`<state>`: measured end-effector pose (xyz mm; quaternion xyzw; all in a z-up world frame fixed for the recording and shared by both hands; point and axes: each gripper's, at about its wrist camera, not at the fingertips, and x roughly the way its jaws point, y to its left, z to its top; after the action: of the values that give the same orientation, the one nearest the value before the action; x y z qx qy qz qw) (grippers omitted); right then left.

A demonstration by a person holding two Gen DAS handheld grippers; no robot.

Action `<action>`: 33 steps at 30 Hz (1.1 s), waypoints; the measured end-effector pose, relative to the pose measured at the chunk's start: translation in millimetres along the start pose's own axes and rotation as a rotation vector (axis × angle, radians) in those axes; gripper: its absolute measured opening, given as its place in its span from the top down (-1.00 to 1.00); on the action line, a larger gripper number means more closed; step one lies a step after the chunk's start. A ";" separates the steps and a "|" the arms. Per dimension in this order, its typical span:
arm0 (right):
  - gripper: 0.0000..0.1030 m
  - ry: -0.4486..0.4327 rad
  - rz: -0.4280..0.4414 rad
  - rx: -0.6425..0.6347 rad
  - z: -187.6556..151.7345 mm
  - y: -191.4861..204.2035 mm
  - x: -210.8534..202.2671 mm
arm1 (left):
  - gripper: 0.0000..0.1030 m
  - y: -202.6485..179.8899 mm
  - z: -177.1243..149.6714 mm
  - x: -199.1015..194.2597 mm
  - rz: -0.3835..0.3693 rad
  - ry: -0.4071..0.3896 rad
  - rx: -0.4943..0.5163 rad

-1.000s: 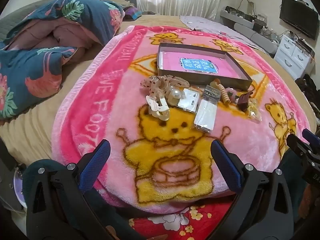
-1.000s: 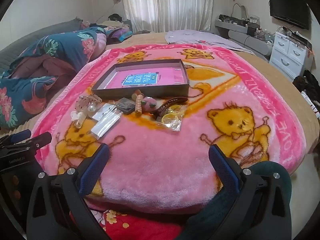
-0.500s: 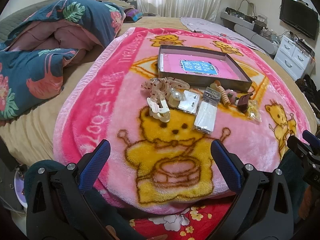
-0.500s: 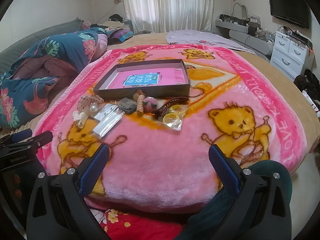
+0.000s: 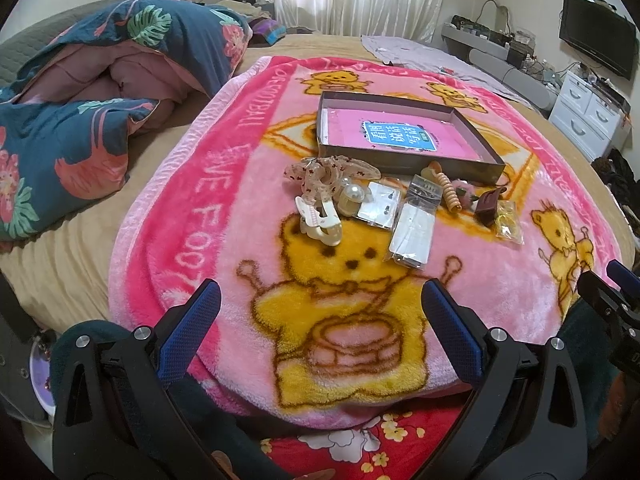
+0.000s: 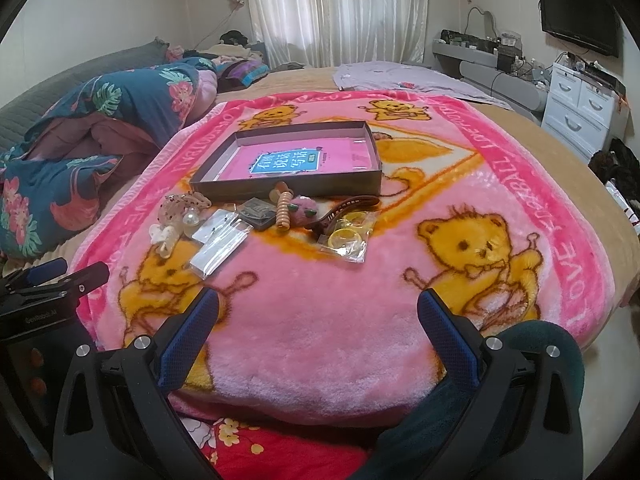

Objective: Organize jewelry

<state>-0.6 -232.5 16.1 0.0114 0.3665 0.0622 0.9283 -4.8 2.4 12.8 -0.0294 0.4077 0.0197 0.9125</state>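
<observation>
A shallow brown box (image 5: 404, 166) with a pink bottom lies on a pink bear blanket (image 5: 224, 216); it also shows in the right wrist view (image 6: 296, 190). In front of it lie a cream hair claw (image 5: 320, 224), a dotted scrunchie (image 5: 320, 174), a pearl piece (image 5: 352, 196), clear packets (image 5: 414, 228), a beaded bracelet (image 6: 283, 210), a brown clip (image 6: 340, 208) and a bag of yellow rings (image 6: 348, 236). My left gripper (image 5: 320, 312) is open and empty, near the blanket's front edge. My right gripper (image 6: 318, 312) is open and empty, likewise short of the items.
A folded blue floral duvet (image 5: 80, 120) lies on the bed at the left. A white drawer unit (image 6: 580, 108) and a wall TV (image 6: 576, 16) stand at the right. A lilac cloth (image 6: 400, 80) lies behind the blanket.
Both grippers have risen and tilted slightly, so the blanket and items sit a little lower and nearer in view. Nothing was picked up or moved.
</observation>
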 end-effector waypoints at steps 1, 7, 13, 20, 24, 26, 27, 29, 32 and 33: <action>-0.92 0.000 0.004 0.002 -0.2 -1.5 0.2 | -0.82 -0.2 -0.3 0.5 -0.002 0.000 0.000; -0.92 -0.006 0.005 0.002 1.7 0.7 -2.7 | -0.82 0.4 1.0 -1.6 -0.004 -0.004 -0.002; -0.92 -0.005 0.004 0.001 2.2 1.5 -3.4 | -0.82 0.5 1.8 -2.4 -0.004 -0.004 -0.002; -0.92 -0.005 0.006 0.002 2.8 2.1 -3.9 | -0.82 0.3 1.7 -3.2 -0.004 -0.006 -0.005; -0.92 -0.006 0.007 0.003 2.2 0.4 -3.2 | -0.82 -0.8 3.3 -3.4 -0.003 -0.009 -0.001; -0.92 -0.006 0.008 0.004 2.3 0.6 -3.7 | -0.82 -1.0 4.8 -4.1 -0.004 -0.008 0.000; -0.92 -0.006 0.009 0.003 2.5 1.1 -4.0 | -0.82 -1.3 3.6 -3.8 -0.002 -0.009 0.000; -0.92 -0.007 0.011 0.004 2.6 1.2 -4.4 | -0.82 -1.6 4.4 -4.4 -0.003 -0.009 0.001; -0.92 -0.008 0.032 0.010 4.3 2.2 -5.7 | -0.82 -3.5 3.9 -3.8 -0.006 -0.008 0.004; -0.92 -0.009 0.035 0.011 4.4 2.0 -5.9 | -0.82 -4.9 4.2 -3.4 -0.006 -0.006 0.006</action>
<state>-2.0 -231.2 23.5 0.0231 0.3625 0.0763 0.9286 -3.6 -2.2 18.3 -0.0276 0.4047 0.0156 0.9139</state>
